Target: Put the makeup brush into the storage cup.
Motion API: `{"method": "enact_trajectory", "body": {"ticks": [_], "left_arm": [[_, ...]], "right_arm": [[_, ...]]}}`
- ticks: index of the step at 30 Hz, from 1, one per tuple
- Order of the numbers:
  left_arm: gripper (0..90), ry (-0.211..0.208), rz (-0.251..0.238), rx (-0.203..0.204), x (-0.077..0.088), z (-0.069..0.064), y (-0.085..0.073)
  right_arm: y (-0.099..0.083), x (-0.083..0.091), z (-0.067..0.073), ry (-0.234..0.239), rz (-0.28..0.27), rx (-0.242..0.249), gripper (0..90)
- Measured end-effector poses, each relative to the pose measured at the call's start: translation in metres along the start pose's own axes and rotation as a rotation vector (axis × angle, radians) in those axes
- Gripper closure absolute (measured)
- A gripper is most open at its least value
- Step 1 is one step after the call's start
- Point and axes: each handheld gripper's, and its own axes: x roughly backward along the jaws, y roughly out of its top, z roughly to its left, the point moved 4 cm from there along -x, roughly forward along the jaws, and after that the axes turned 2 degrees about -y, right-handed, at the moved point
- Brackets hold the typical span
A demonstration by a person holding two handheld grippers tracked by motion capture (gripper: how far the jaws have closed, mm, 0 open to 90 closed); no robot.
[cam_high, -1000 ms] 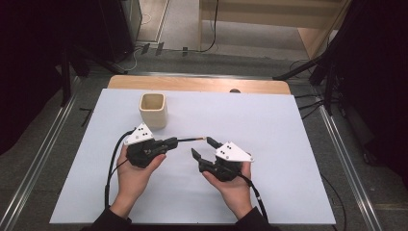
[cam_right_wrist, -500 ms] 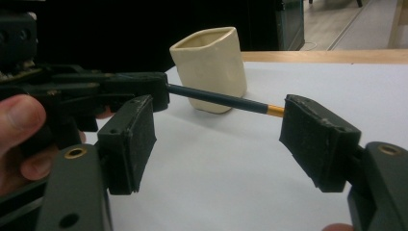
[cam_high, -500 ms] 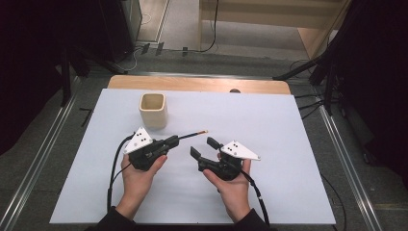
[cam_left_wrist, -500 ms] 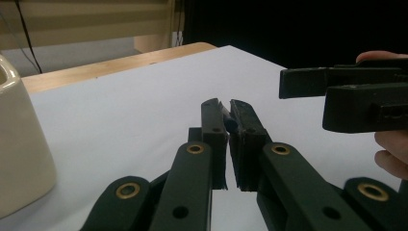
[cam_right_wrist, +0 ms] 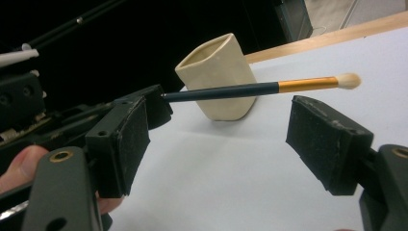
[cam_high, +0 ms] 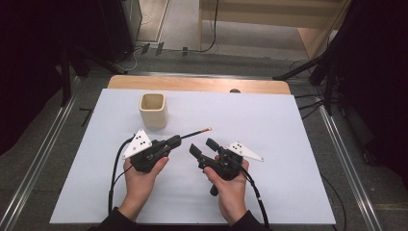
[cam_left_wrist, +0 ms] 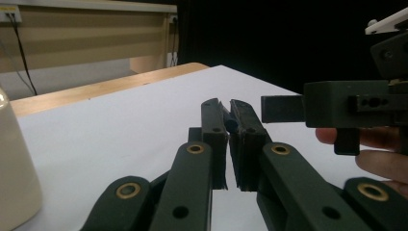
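While your left gripper [cam_high: 174,142] pinches the dark end of the brush [cam_high: 196,133], its long stick points away toward its soft tip. Your right gripper [cam_high: 204,147] has just been opening, with nothing inside. The cup [cam_high: 153,110] sits closer to your left hand.

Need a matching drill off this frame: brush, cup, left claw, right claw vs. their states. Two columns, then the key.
1. brush
2. cup
3. left claw
4. right claw

A. standing upright on the table, apart from both claws
B. jaws apart, nothing between them
C. held off the table, tip toward the right claw
D. clamped on the brush handle

Pairs: 1-C, 2-A, 3-D, 4-B
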Motion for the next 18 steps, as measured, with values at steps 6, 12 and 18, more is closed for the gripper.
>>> {"method": "enact_trajectory", "body": {"ticks": [6,12,18], "left_arm": [[86.4,-0.014,-0.023,-0.006,-0.0013,-0.0043,-0.0004],[86.4,-0.029,-0.052,0.003,-0.0014,-0.0065,-0.0009],[86.4,-0.031,-0.056,-0.009,-0.0018,-0.0096,-0.0008]], "right_arm": [[-0.0010,0.0002,-0.0051,-0.002,0.001,-0.071,23.5],[0.0006,0.0002,-0.0089,0.014,-0.004,-0.108,21.0],[0.0019,0.0007,-0.0102,0.028,0.000,-0.138,18.7]]}}
